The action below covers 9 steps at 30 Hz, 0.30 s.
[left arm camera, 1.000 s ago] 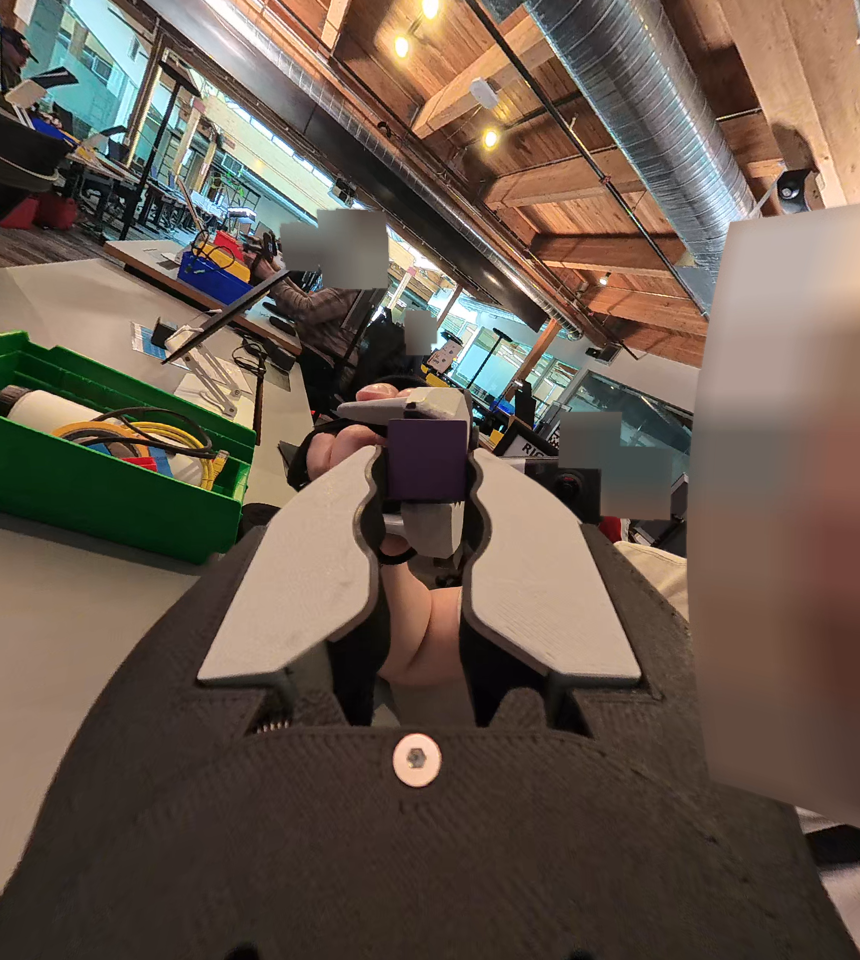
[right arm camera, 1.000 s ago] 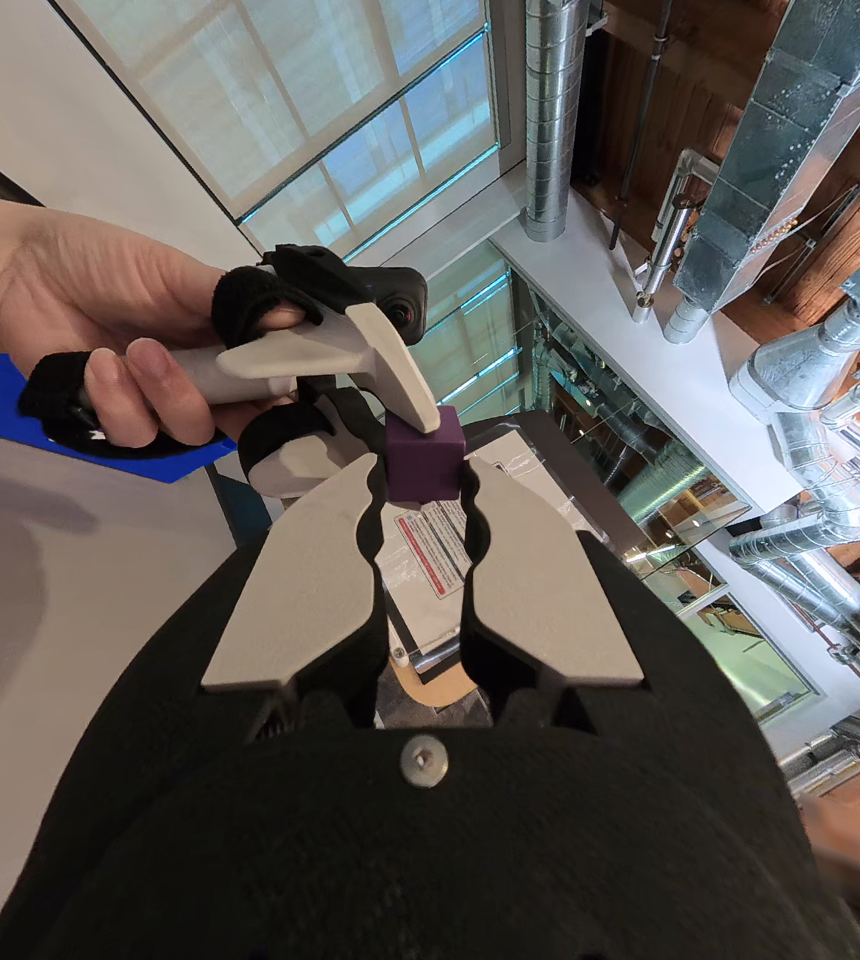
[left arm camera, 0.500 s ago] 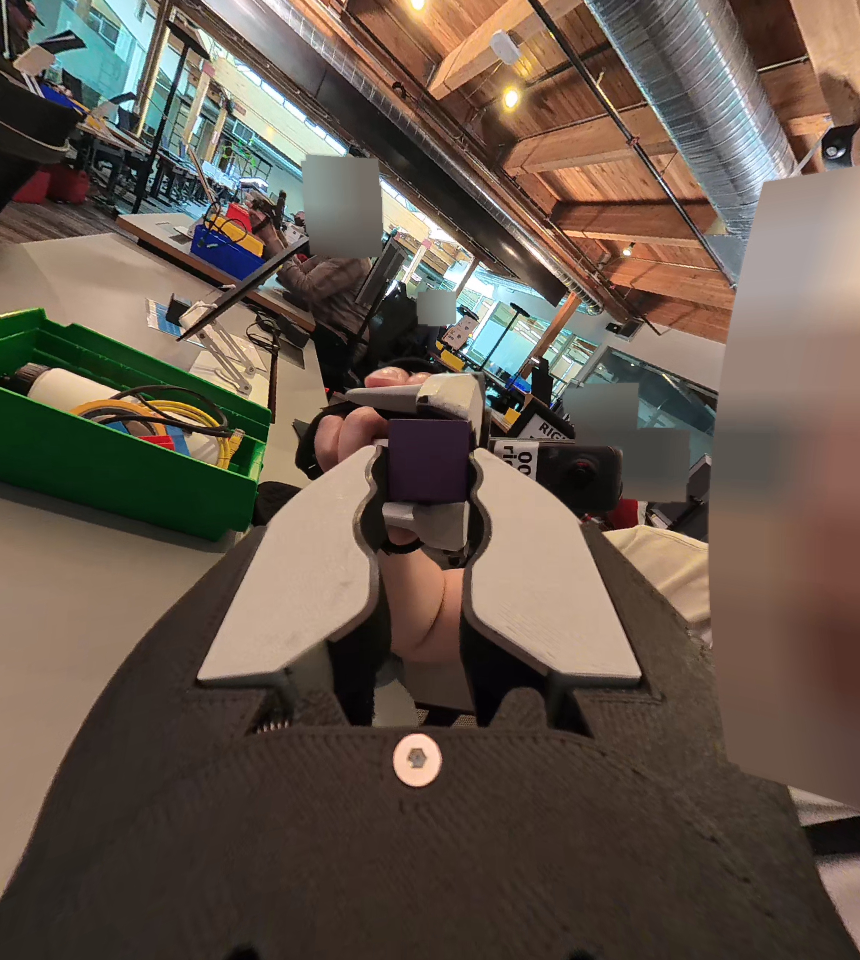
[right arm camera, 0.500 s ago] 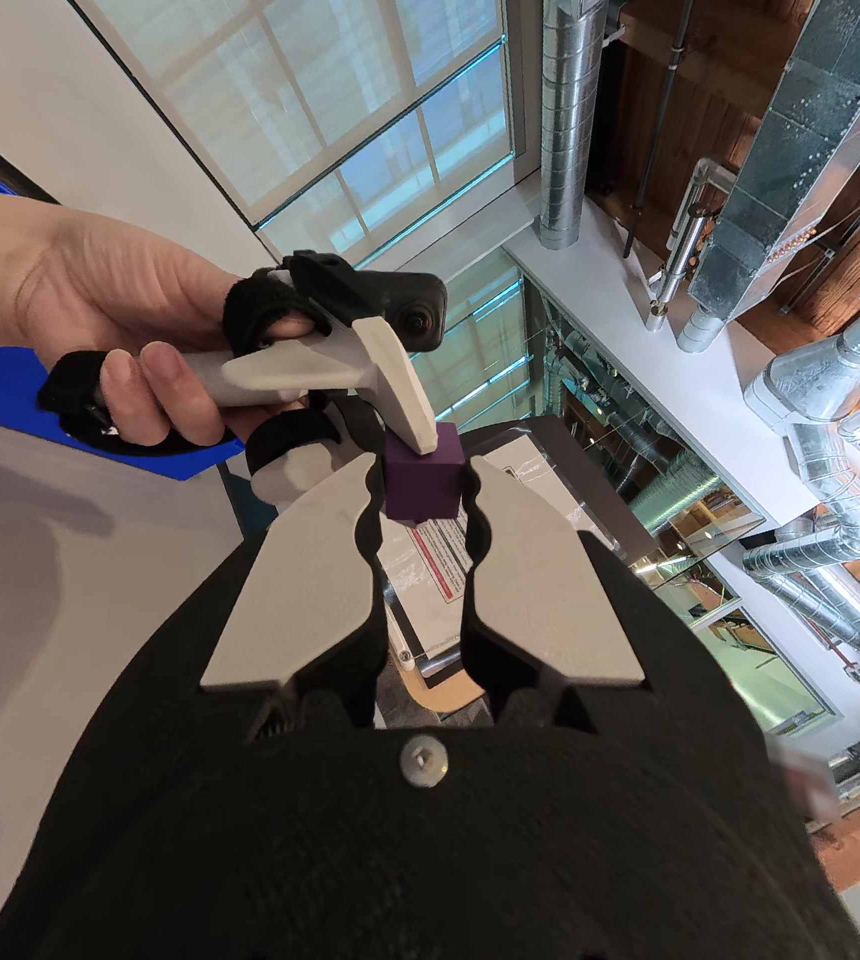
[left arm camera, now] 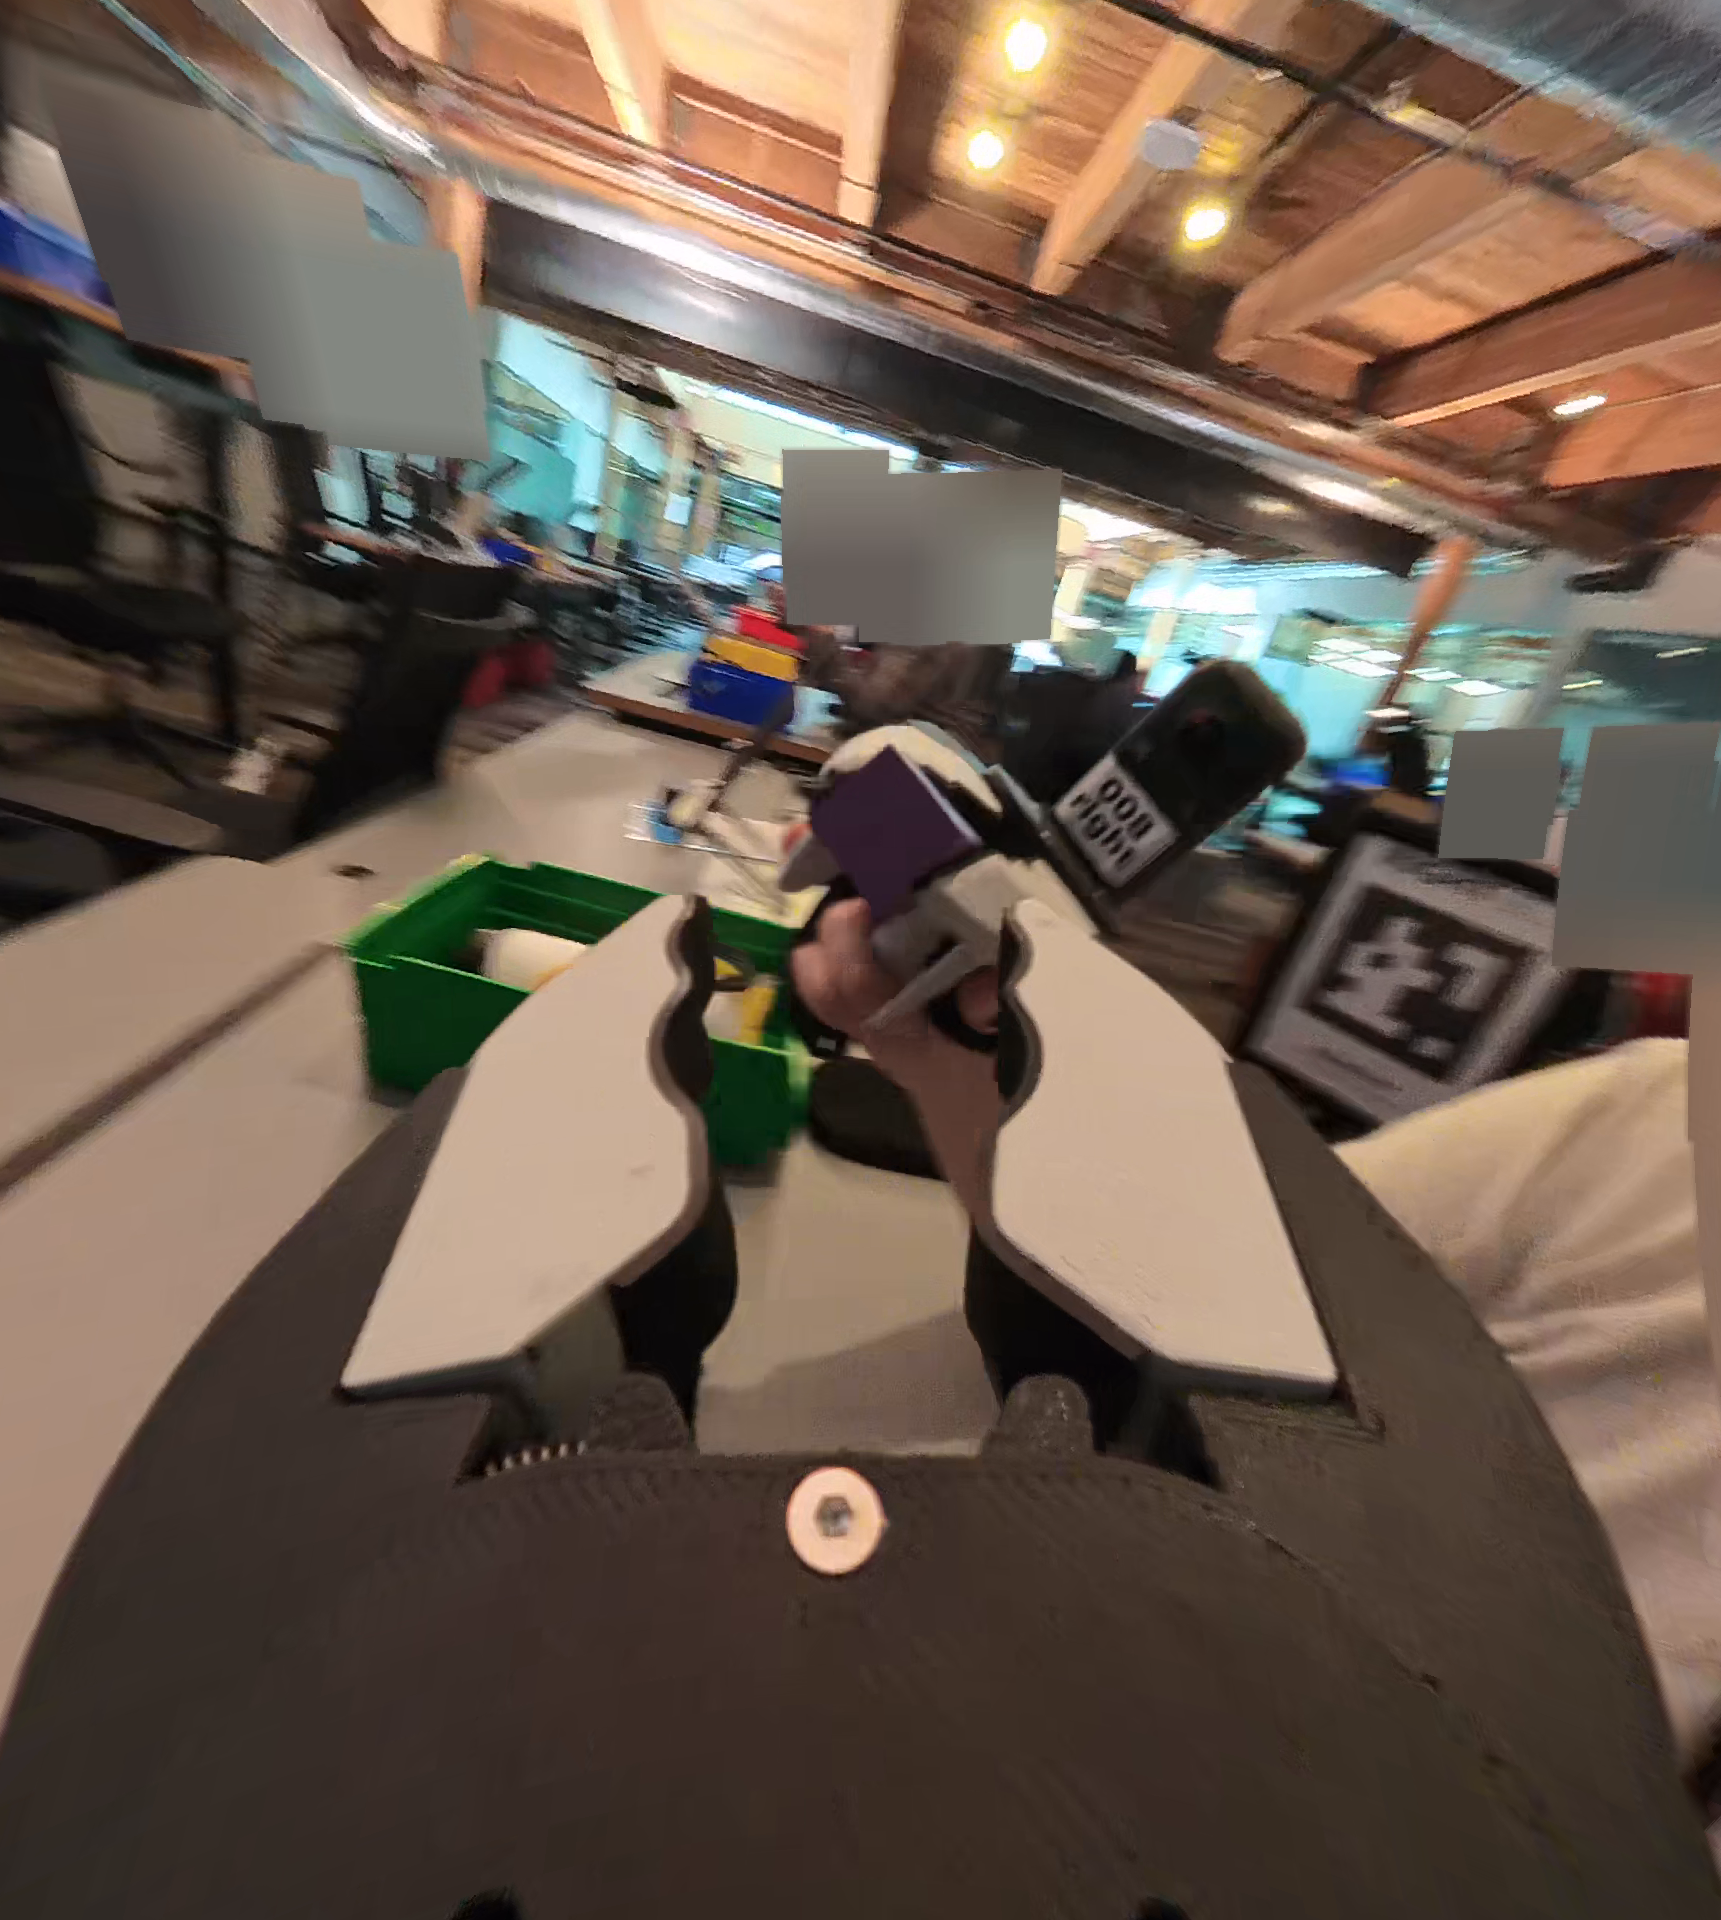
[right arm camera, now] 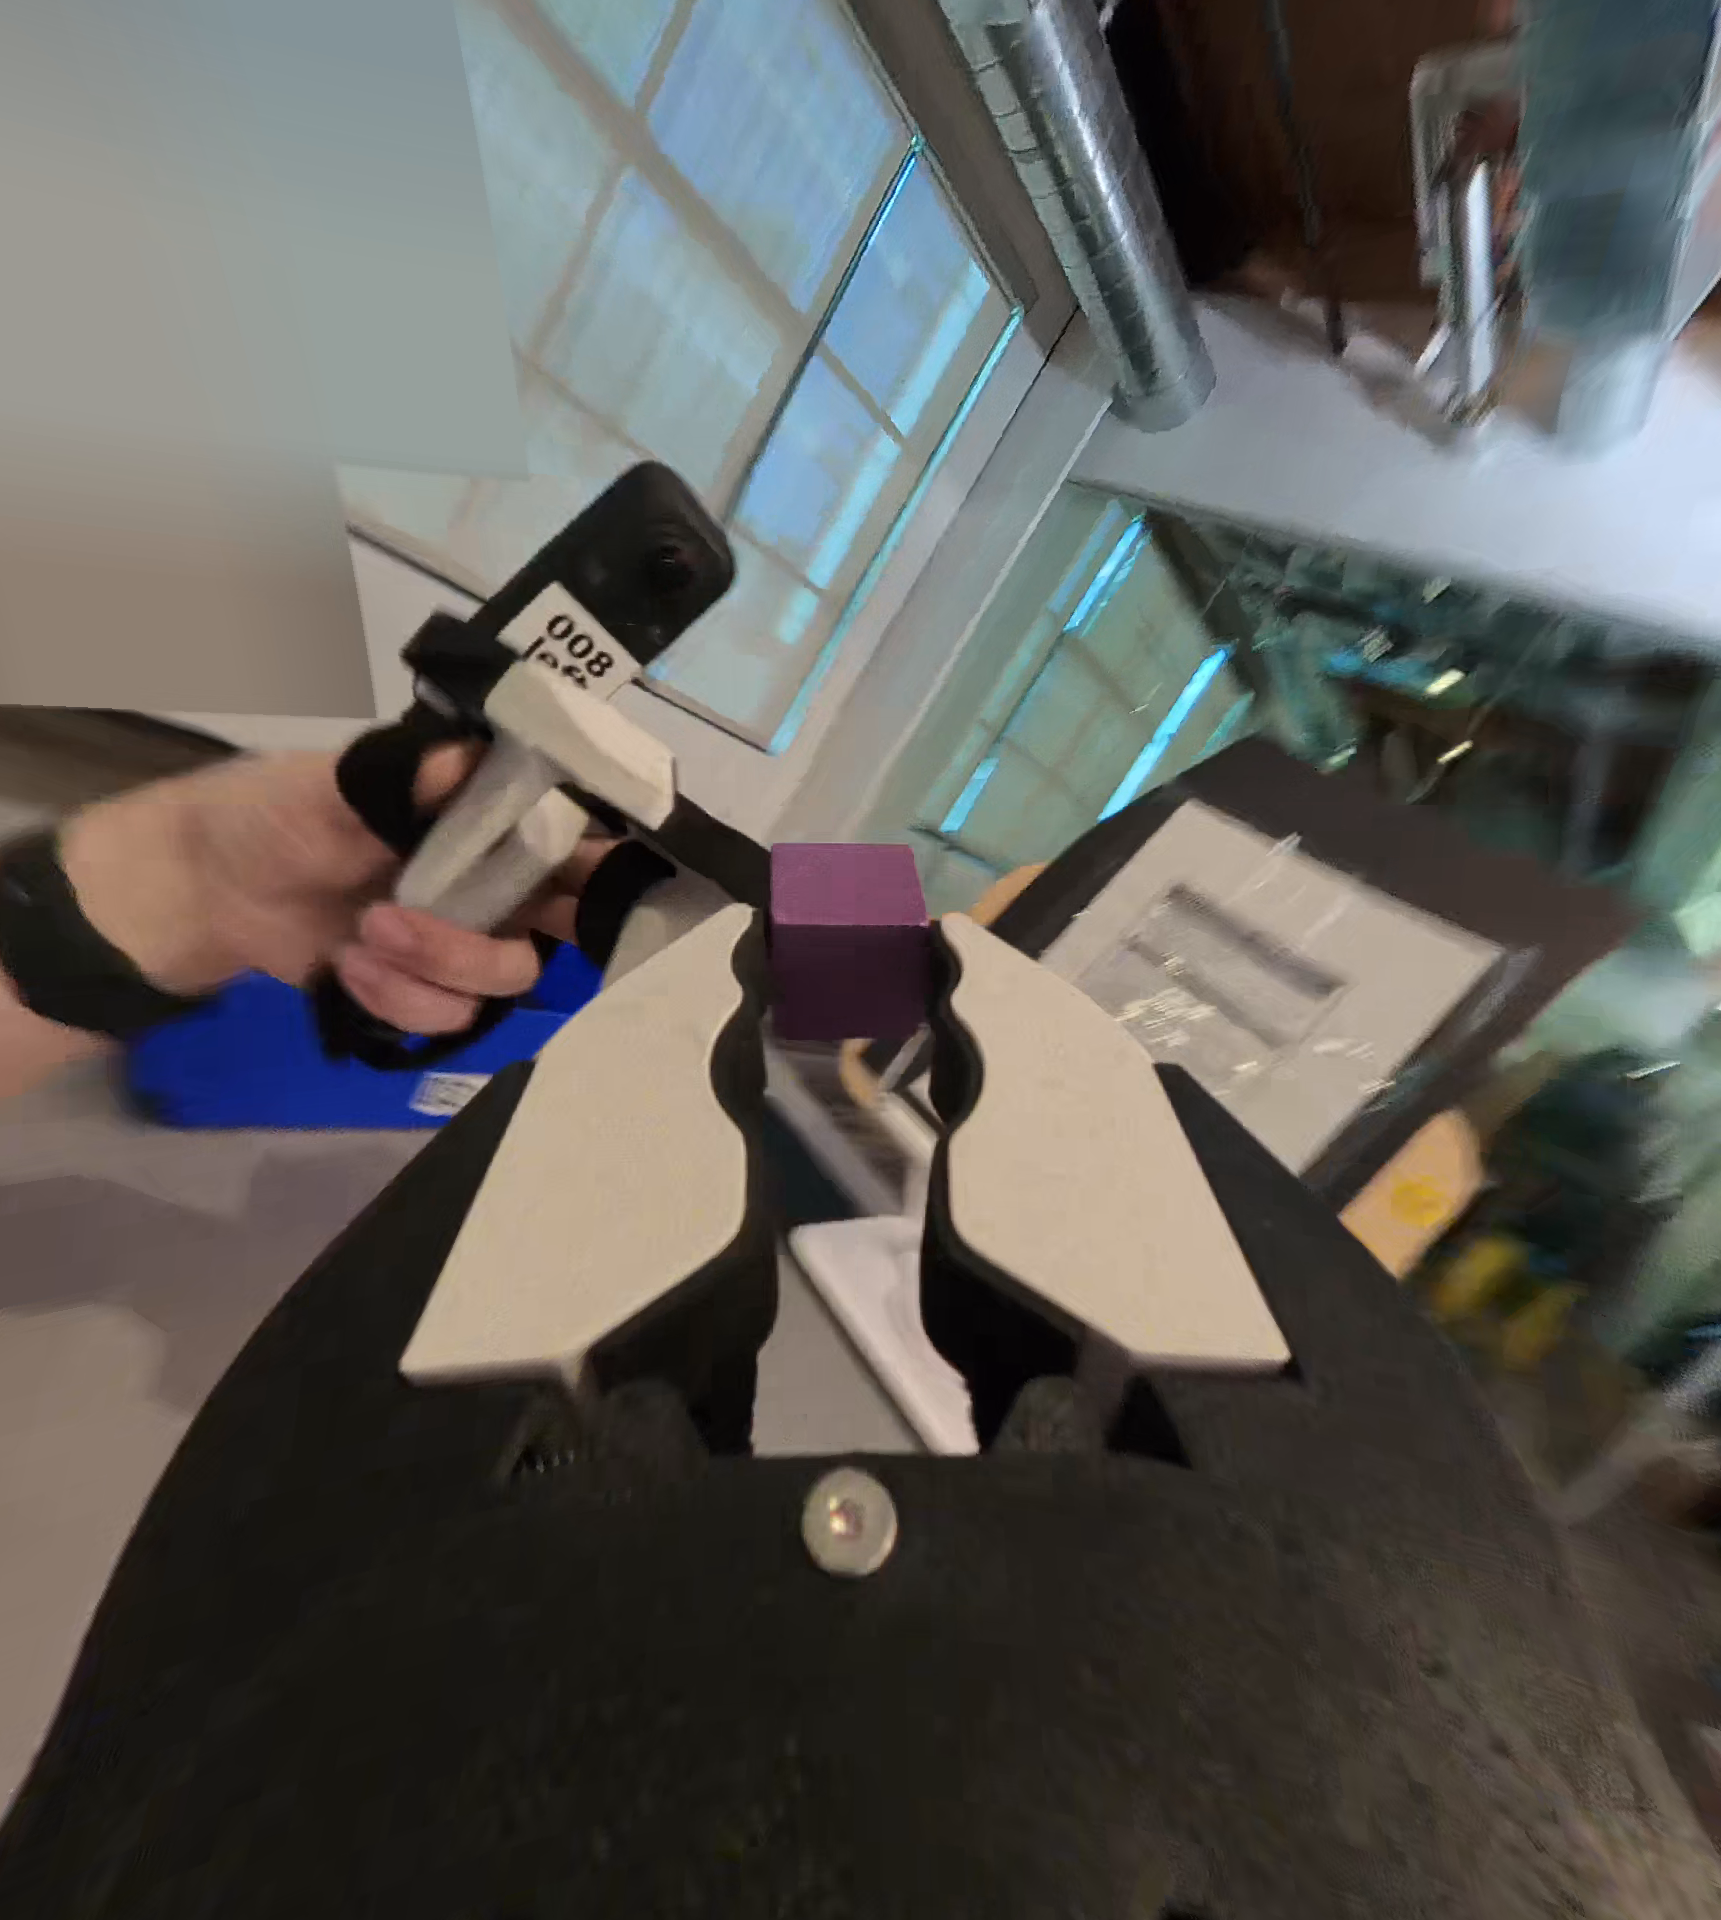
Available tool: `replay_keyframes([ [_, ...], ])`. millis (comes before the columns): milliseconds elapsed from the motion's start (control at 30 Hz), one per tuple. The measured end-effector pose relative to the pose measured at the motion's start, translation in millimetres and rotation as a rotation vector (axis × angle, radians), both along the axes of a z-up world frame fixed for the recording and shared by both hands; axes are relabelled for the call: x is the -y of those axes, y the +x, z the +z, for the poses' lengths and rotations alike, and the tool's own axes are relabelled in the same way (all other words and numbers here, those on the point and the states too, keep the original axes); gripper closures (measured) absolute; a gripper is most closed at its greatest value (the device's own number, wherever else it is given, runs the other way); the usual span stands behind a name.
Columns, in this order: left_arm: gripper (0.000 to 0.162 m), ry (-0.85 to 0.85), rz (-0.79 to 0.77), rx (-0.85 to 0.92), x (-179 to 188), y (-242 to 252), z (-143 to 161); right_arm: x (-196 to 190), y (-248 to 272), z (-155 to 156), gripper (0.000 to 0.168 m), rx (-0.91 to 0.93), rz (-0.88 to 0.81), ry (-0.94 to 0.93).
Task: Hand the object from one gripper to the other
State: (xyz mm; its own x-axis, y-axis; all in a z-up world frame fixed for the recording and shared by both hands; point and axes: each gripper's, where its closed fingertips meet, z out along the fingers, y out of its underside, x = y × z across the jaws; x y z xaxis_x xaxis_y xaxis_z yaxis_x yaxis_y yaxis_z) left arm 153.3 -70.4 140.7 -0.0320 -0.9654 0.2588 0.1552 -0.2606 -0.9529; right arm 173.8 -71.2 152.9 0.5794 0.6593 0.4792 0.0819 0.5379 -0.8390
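Wooden beamed ceiling point(left arm camera: 1251, 260) (lamps lit), paned windows point(right arm camera: 783, 343).

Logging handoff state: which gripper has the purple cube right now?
The right gripper: its fingers are shut on the purple cube. The left gripper is open, with nothing between its fingers.

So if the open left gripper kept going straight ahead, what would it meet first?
Probably the hand holding the right gripper, which grips the purple cube; they lie between its fingers' line, though depth is unclear.
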Motion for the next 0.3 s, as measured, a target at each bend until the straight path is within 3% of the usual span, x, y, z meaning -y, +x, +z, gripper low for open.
replay_keyframes([
  [33, 0.106, 0.054, 0.080, -0.019, -7.0, -3.0, -0.7, -3.1, 3.1, -0.1, 0.140, -0.058, 0.073, -0.107],
  [133, 0.095, 0.256, 0.218, -0.104, -11.6, -3.1, -7.1, -10.8, 6.7, -4.1, 0.140, -0.221, 0.321, -0.444],
  [300, 0.099, 0.630, 0.476, -0.271, -18.2, 8.3, -20.4, -9.5, -3.7, -21.7, 0.140, -0.314, 0.671, -0.910],
])
